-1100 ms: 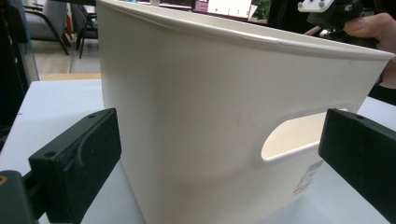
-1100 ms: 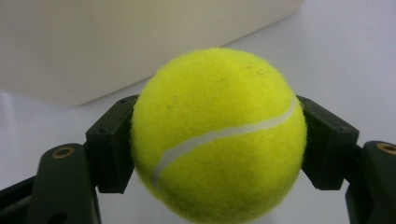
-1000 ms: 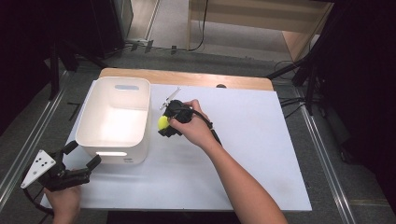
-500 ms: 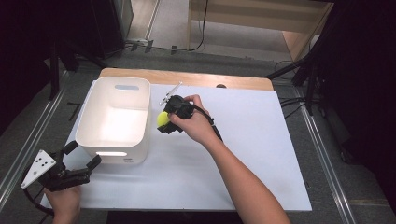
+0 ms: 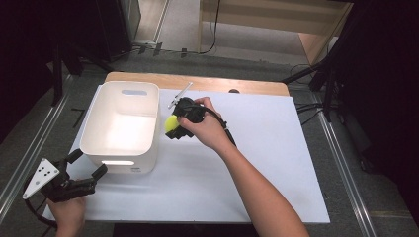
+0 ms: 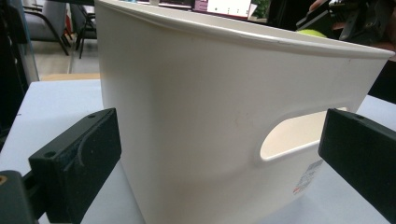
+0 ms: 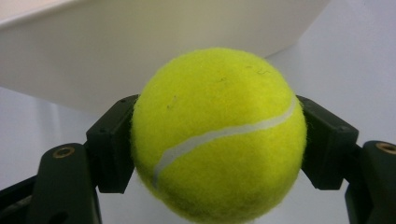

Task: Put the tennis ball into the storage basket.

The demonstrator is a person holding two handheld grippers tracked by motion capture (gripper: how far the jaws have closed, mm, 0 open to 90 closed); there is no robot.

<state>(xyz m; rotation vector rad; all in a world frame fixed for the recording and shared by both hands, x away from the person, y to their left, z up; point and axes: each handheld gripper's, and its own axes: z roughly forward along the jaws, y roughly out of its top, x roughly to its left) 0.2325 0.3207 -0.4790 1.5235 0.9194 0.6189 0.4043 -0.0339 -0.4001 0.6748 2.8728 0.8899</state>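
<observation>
A yellow tennis ball [image 7: 219,135] is clamped between the two black jaws of my right gripper [image 5: 174,127]. In the high view the ball [image 5: 171,123] hangs just off the right wall of a white plastic bin [image 5: 148,106], near its rim. The bin stands on the left part of the white table and looks empty inside. My left gripper [image 5: 88,163] stays open at the bin's near left corner. Its jaws stand wide on either side of the bin's front wall [image 6: 196,116], which has a handle slot [image 6: 292,137], without touching it.
A thin silver rod [image 5: 179,95] lies on the table just behind the right gripper, by the bin's far right corner. The white tabletop [image 5: 267,158] stretches to the right of my forearm. A wooden strip [image 5: 222,85] runs along the back edge.
The right gripper with the ball has crept slightly away from me along the bin's right wall. The left gripper has stayed where it was.
</observation>
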